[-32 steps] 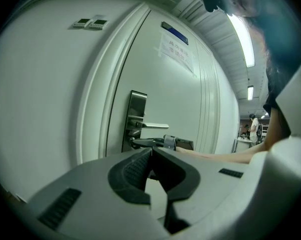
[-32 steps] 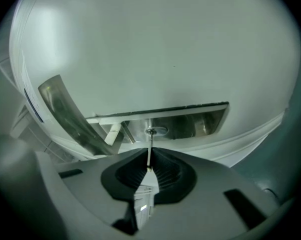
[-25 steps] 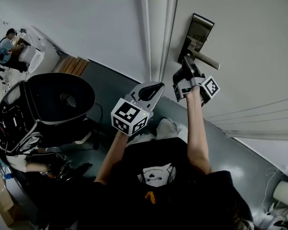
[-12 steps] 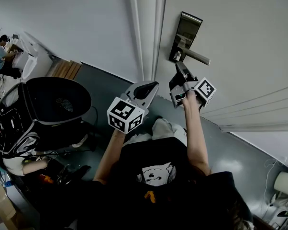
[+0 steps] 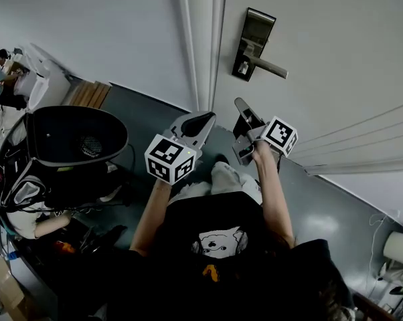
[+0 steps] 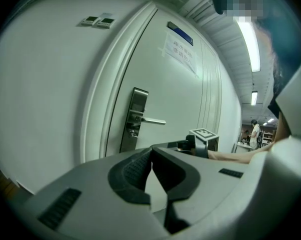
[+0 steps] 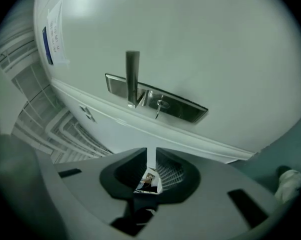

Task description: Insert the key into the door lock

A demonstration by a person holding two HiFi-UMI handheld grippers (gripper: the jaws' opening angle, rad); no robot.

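Head view. Right gripper (image 5: 241, 105) raised toward the white door (image 5: 335, 39), below the lock plate (image 5: 254, 32) and well apart from it. Touches neither plate nor lever handle (image 5: 272, 67). Left gripper (image 5: 203, 118) up beside it, nearer the door frame (image 5: 200, 39). Small pale key (image 5: 243, 67) on the plate just under the handle's root, too small here to read further. Off to the left, a large black tub-like thing (image 5: 74, 136) on the grey floor.

Left gripper view. Left gripper (image 6: 151, 151) with tips pressed together, only a wedge of gap lower down. Grips nothing. Beyond it, lock plate (image 6: 134, 116) upright on the door (image 6: 190, 99), lever handle (image 6: 153, 120) sticking out to the right, key (image 6: 132, 132) jutting from the plate just under it. Marker cube (image 6: 203, 134) of the other gripper showing right of the jaws, apart from the plate. Paper notice (image 6: 180, 51) high on the door.

Right gripper view. Right gripper (image 7: 151, 156) parted by a thin slit only, white door (image 7: 215, 44) showing through it. Carries nothing between the pads. Small indistinct patch deep in the throat, not readable. Faces the lock plate (image 7: 185, 110), which lies slantwise across the picture, with the lever handle (image 7: 132, 76) pointing upward. Key (image 7: 159, 108) seated in the plate beside the handle's root, its head hanging out toward the camera, well clear of the jaws.
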